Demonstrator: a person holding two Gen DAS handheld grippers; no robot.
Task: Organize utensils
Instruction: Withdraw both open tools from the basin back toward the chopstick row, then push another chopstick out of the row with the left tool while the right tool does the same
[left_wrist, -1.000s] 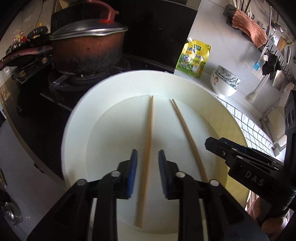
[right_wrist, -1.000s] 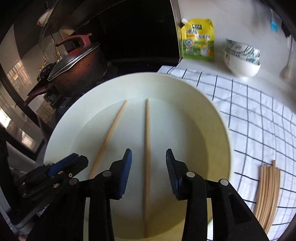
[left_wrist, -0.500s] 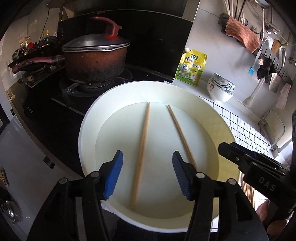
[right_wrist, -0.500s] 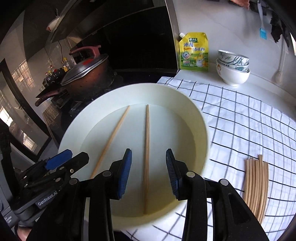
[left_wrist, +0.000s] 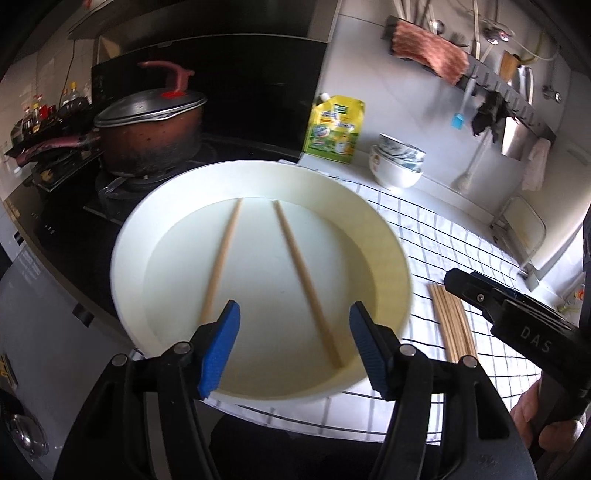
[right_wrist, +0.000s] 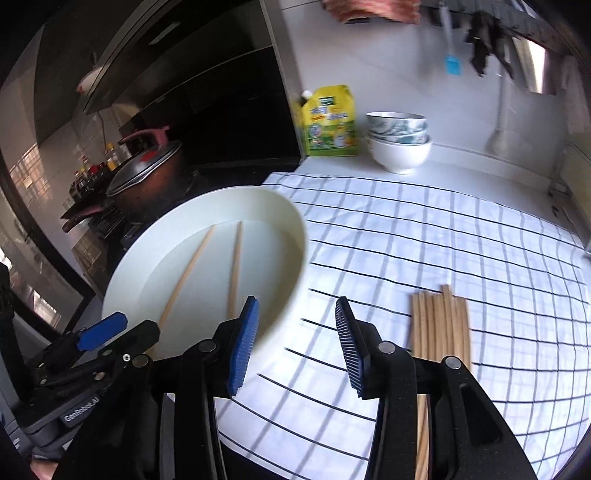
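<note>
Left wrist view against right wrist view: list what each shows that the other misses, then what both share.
Only the left wrist view: the left gripper, jaws opening and empty, over the plate, and a hand holding the other tool.

Only the right wrist view: the right gripper, jaws opening and empty, above the cloth just off the plate's rim.

Both: two chopsticks on the plate, the chopstick bundle, pot, yellow pouch and stacked bowls.
</note>
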